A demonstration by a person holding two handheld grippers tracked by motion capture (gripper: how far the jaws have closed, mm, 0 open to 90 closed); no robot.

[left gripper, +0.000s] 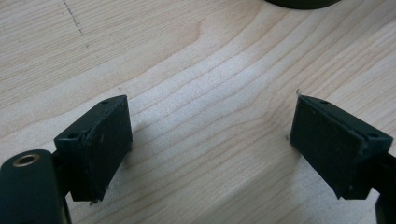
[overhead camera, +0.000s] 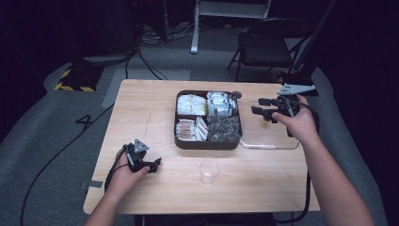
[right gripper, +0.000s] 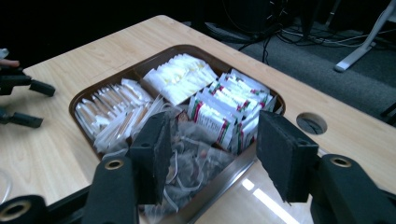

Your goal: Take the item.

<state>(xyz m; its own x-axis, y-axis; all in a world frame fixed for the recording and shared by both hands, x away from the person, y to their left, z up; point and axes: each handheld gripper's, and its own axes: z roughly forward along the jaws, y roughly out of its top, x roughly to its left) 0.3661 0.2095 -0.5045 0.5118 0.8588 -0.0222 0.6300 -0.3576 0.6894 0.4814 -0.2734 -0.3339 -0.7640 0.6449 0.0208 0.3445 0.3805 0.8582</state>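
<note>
Lower left of the high view, we see the left gripper [overhead camera: 153, 165] low over the wooden table [overhead camera: 141, 108], held in the person's left hand [overhead camera: 123, 176]. In its own view the jaws stand wide apart with bare wood grain between them, nothing held; whether the pads actually touch the tabletop we can't tell for sure.

Just right of it, lower centre of the high view, a clear plastic cup [overhead camera: 209, 168] stands upright on the table, apart from both grippers.

Mid frame sits the dark brown tray [overhead camera: 207, 142], split into four compartments: pale packets [overhead camera: 191, 104] upper left, white sachets with red and green print [overhead camera: 221, 103] upper right, long stick packets [overhead camera: 187, 129] lower left, and clear-wrapped dark items [overhead camera: 225, 129] lower right. A clear lid-like sheet [overhead camera: 270, 141] lies just beside the tray's right edge.

At right of the high view, the right gripper [overhead camera: 256, 106] hovers near the tray's right side, gripped by the right hand [overhead camera: 299, 122]. In the right gripper view [right gripper: 210, 154] its jaws are wide open and empty, framing the clear-wrapped items [right gripper: 196, 163] and the printed sachets [right gripper: 224, 112]; no contact seen.

A round hole [right gripper: 311, 122] in the tabletop shows beyond the tray.
</note>
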